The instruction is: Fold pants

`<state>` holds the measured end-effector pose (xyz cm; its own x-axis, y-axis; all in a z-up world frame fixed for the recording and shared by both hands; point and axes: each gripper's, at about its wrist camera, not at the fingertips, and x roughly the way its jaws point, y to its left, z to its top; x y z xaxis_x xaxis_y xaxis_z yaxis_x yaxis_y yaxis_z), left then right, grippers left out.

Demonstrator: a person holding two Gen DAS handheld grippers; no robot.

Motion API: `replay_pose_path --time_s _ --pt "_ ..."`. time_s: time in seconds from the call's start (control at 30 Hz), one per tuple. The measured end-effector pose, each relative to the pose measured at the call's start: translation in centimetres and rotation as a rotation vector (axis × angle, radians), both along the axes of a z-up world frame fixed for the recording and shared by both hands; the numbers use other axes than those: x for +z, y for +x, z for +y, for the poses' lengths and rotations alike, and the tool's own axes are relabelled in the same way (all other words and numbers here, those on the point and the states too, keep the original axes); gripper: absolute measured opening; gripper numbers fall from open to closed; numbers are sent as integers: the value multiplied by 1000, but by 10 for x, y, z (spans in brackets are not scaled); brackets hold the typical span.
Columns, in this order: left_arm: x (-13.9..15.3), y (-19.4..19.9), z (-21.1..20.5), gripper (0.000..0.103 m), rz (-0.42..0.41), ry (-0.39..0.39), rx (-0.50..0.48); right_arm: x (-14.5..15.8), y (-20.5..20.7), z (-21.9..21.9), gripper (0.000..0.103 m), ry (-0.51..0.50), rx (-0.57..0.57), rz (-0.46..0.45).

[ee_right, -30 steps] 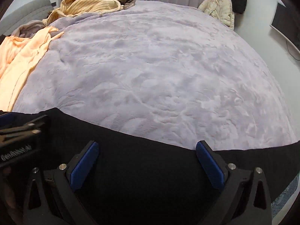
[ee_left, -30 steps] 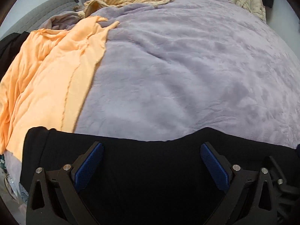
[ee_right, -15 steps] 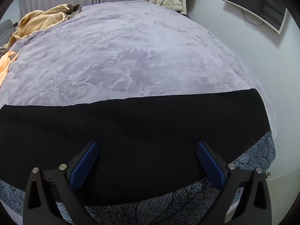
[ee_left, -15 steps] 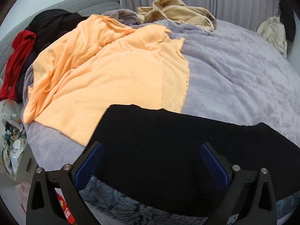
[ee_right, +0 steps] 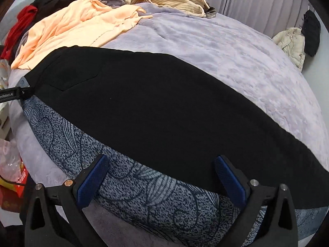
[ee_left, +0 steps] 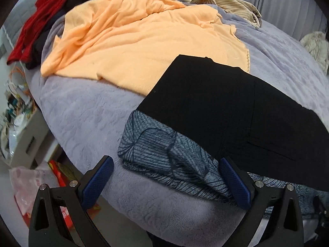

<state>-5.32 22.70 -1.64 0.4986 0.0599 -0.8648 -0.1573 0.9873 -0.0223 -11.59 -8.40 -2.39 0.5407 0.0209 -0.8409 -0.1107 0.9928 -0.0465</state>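
Observation:
The black pants (ee_left: 222, 107) lie flat as a long folded band near the front edge of the lilac bed cover (ee_left: 86, 119); they also show in the right wrist view (ee_right: 156, 107). My left gripper (ee_left: 166, 183) is open and empty, below the pants' left end. My right gripper (ee_right: 162, 179) is open and empty, just in front of the pants' middle. Part of the left gripper (ee_right: 12, 95) shows at the pants' left end in the right wrist view.
A blue-grey patterned cloth (ee_right: 131, 179) lies under the pants' front edge. An orange garment (ee_left: 131, 37) lies behind the pants, with red and black clothes (ee_left: 33, 28) and a striped beige garment (ee_right: 170, 0) further back. Bags (ee_left: 30, 185) sit on the floor at left.
Both grippers have pulled back from over the pants toward the bed's front edge. The pants now lie flat ahead of them and the patterned cloth shows between the fingers.

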Motion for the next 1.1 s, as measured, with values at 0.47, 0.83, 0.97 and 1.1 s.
replay_pose_path --time_s 0.47,0.83,0.97,1.1 --pt "1 -3 3 103 -32 218 76 -2 -17 -21 103 -17 -60 10" --pt "45 28 40 103 -78 -91 135 16 -11 -32 103 29 -91 -24" --pt "50 92 -35 103 -77 -7 -35 28 34 -14 103 82 -106 -42" --pt "36 144 -85 103 -18 -7 -102 33 72 5 103 165 -125 -37"
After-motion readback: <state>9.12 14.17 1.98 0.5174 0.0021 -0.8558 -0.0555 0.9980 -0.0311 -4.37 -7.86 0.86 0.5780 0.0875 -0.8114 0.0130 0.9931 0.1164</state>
